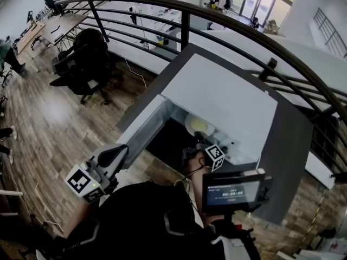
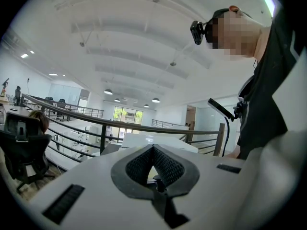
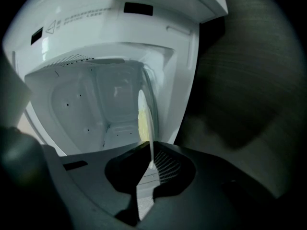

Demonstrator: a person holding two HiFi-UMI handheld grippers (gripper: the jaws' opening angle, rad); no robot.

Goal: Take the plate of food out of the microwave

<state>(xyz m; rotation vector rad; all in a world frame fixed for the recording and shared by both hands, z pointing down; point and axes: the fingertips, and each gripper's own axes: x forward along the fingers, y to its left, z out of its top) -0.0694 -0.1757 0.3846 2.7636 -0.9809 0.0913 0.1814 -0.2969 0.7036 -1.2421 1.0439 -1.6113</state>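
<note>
A white microwave (image 1: 227,99) stands on a dark grey table (image 1: 295,150), its door (image 1: 142,131) swung open to the left. Inside sits a white plate (image 1: 199,126) with yellow food (image 3: 143,121) on it. My right gripper (image 1: 198,148) reaches into the opening. In the right gripper view the plate's rim (image 3: 151,152) runs edge-on between the jaws, and the right gripper (image 3: 152,164) is shut on it. My left gripper (image 1: 95,175) hangs low at the left, below the door and away from the microwave. In its own view the left gripper (image 2: 153,150) is shut with nothing in it and points up at the ceiling.
A curved black railing (image 1: 184,15) runs behind the table, with a drop to a lower floor beyond. A black office chair (image 1: 87,58) stands on the wooden floor at the left. A small screen on a mount (image 1: 234,191) sits close to my body at the right.
</note>
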